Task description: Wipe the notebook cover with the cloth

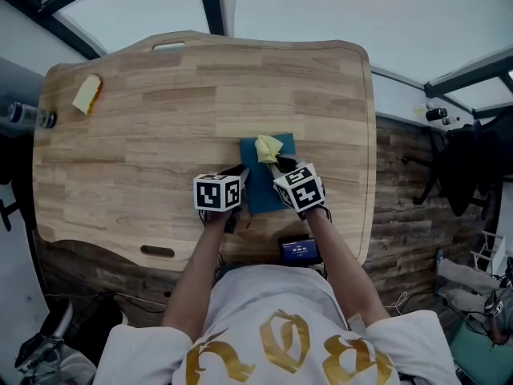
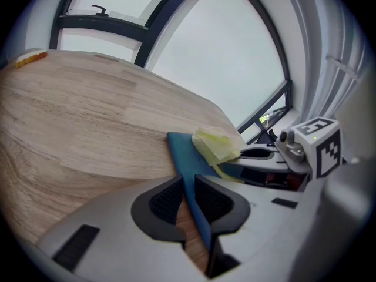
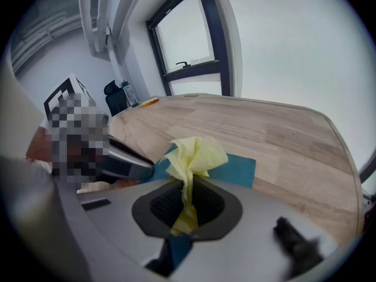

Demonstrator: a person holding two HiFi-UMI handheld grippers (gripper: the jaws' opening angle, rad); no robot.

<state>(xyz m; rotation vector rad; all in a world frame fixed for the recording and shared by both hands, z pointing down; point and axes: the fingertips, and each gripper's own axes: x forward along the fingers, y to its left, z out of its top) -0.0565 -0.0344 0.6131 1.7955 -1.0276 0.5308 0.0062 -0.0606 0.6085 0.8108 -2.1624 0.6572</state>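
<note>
Notebook sits centre frame on table: thin, stiff, probably light. My left gripper clamps its left edge, a good hold point. Cloth looks soft and limp; my right gripper pinches it bunched on the cover's upper part.

This looks like an office or workroom. The table under the jaws is a wide wooden desktop with a scooped front edge and handle slots, and it stands on a wood-plank floor. Beyond the jaws, tall dark-framed windows fill the wall, with a black chair beside them. Right of the jaws, a black stand and loose cables sit on the floor.
</note>
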